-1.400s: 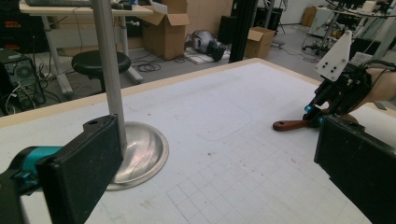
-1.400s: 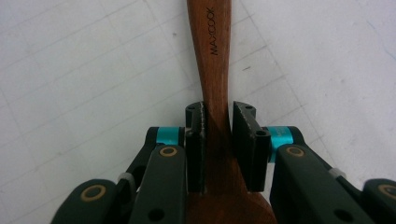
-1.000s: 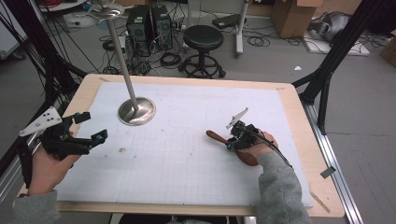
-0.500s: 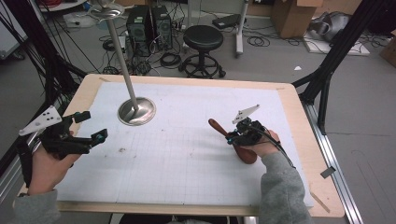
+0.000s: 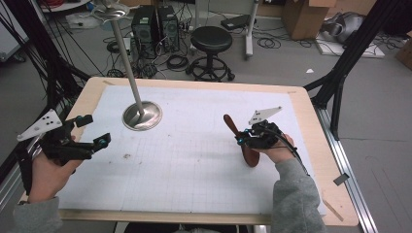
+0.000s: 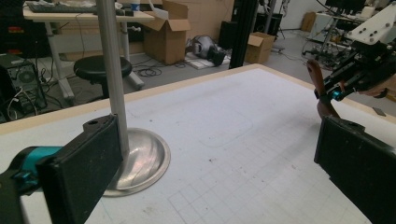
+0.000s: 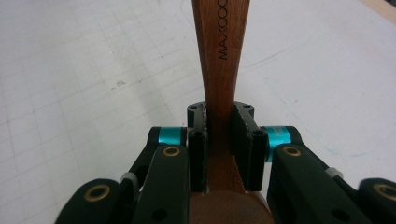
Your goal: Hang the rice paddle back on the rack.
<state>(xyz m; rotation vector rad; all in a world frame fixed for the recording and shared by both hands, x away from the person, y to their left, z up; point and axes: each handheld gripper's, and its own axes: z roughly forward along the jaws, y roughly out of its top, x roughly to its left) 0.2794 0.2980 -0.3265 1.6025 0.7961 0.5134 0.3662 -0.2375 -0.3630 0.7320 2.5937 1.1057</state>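
The right gripper (image 5: 241, 139) sits over the right half of the table (image 5: 301, 104), its jaws pressed tight on the narrow neck of a wooden spoon (image 5: 239, 140); in the right gripper view the gripper (image 7: 219, 123) clamps the reddish-brown spoon (image 7: 218, 56) from both sides, the pads touching the wood with no gap, and the handle runs straight up away from the camera with the letters "MAXOOC" printed along it; the broader wooden end lies at the bottom edge of that view, just behind the jaws. From the high view the spoon is tilted, one end pointing up and toward the table's far side, the darker rounded end lying low by the person's right hand (image 5: 278, 151); whether it touches the white gridded mat (image 5: 194, 160) I cannot tell.

The left gripper (image 5: 90, 132) hovers at the table's left edge, jaws spread wide with nothing between them; in the left gripper view its two black pads (image 6: 81, 170) stand far apart. A metal stand (image 5: 141, 115) with a round domed base and upright pole rests on the mat just ahead of the left gripper, well apart from the spoon.
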